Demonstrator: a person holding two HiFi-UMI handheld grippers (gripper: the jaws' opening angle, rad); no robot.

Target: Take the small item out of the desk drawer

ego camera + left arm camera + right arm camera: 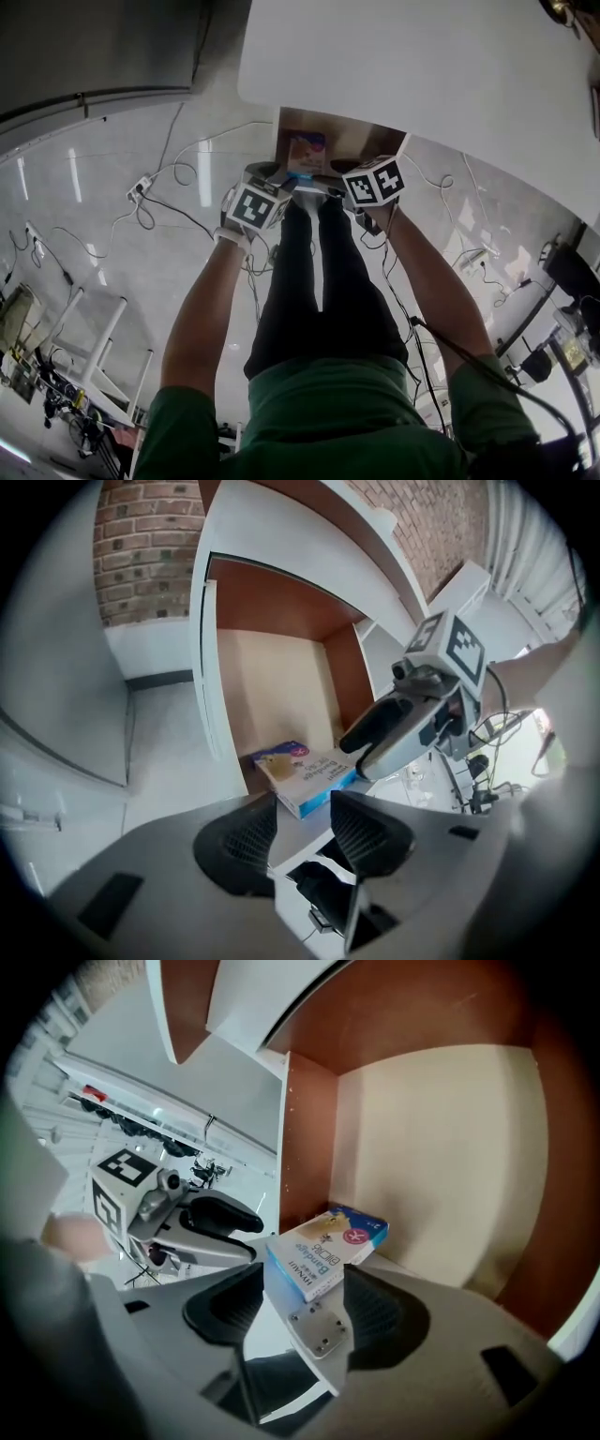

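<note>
A small white and blue bandage box [305, 775] lies at the near end of the open desk drawer [272, 686]; it also shows as the box [323, 1251] in the right gripper view and the box [307, 150] from the head. My left gripper [302, 808] is open just short of the box, nothing between its pads. My right gripper [302, 1307] straddles the drawer's white front panel [291, 1335], which carries a small metal plate; the pads appear to press on it. Each gripper sees the other: the right gripper [394, 728] and the left gripper [206, 1227].
The white desk top [422, 75] overhangs the drawer. Cables [169, 178] and a power strip [141, 186] lie on the glossy floor, with white table legs [103, 337] at the left. My own legs in black trousers [314, 281] stand below the drawer.
</note>
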